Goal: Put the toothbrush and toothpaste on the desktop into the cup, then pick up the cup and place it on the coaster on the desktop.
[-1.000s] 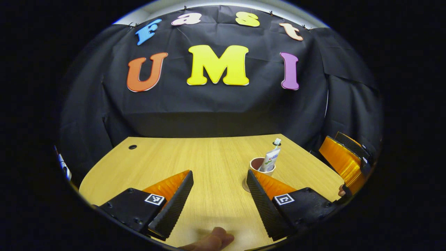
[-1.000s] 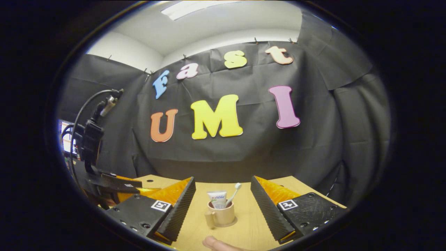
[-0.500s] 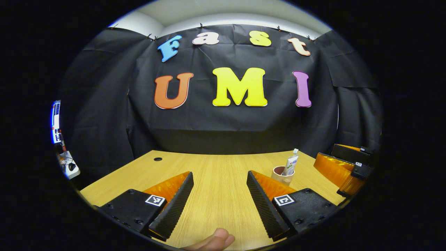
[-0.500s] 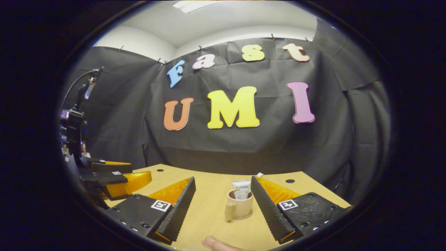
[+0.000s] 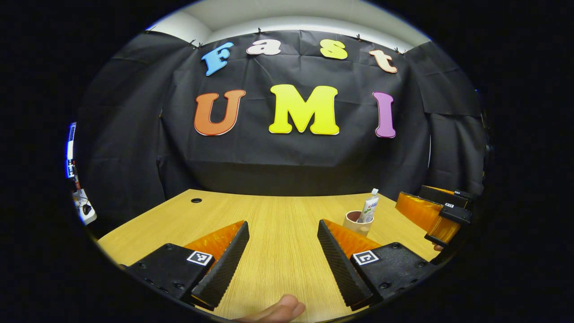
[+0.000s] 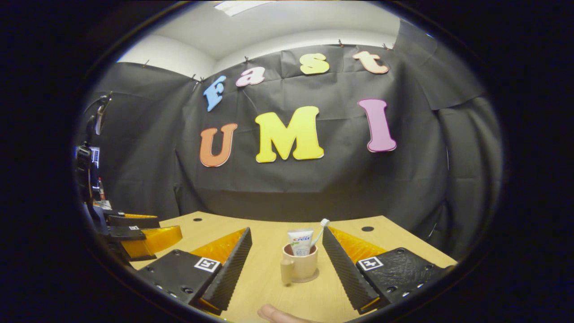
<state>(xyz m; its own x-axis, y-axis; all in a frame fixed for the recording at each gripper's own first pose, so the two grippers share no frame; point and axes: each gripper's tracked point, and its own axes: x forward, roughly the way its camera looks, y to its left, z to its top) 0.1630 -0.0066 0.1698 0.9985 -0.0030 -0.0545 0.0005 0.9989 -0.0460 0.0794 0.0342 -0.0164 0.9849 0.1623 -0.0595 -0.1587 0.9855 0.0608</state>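
Observation:
A beige cup (image 6: 299, 267) with a handle stands upright on the wooden desk, on a thin round coaster (image 6: 315, 277). A white toothpaste tube (image 6: 300, 241) and a toothbrush (image 6: 322, 228) stick out of it. My right gripper (image 6: 286, 230) is open, and the cup sits just ahead between its fingers, untouched. In the left gripper view the cup (image 5: 357, 222) with the toothpaste tube (image 5: 369, 209) stands farther off to the right. My left gripper (image 5: 282, 223) is open over bare desk, holding nothing. The right gripper (image 5: 437, 215) hangs beyond the cup at the right edge.
The desk (image 5: 278, 211) has cable holes at the back left (image 5: 196, 200) and back right (image 6: 367, 229). The black cloth wall closes the back. The left gripper (image 6: 143, 233) hovers at the desk's left side. A thumb (image 5: 280, 309) shows at the bottom edge.
My left gripper has pulled back from the cup and tipped up, so the cup looks smaller and farther. The right gripper's view swung sideways and came back to centre on the cup. Both stay open.

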